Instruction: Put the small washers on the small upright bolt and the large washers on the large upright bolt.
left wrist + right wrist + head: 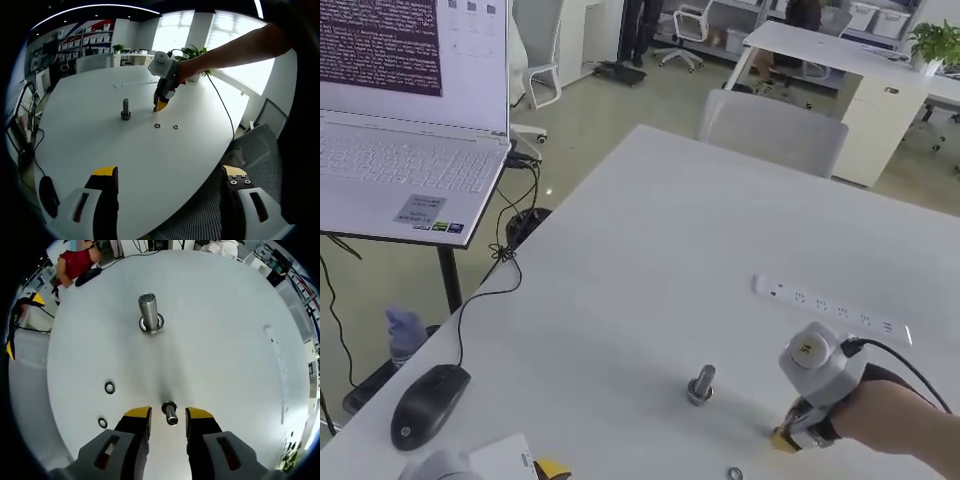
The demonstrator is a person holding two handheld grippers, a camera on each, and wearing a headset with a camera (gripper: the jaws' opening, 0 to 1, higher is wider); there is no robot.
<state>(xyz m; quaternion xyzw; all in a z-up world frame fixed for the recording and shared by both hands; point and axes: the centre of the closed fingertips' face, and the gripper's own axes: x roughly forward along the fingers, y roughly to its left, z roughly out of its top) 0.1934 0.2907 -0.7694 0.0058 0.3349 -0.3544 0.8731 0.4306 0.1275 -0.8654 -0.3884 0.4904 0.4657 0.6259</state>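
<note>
Left tongs (170,172) wide open, empty, at the bench (90,135) edge, well short of the large threaded bolt (125,109). Right tongs (168,416) parted, empty, straddling the small upright bolt (170,413) just before it. Two ring washers (109,387) nearby. Smooth white top; grey chair (775,130) beyond.

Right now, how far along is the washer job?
Nothing looks clearly done: the large bolt has a ring at its base, washer or head I cannot tell. In hand: the open right gripper straddles the small bolt, holding nothing; the left gripper is open too. Left: two washers lie loose on the table.
</note>
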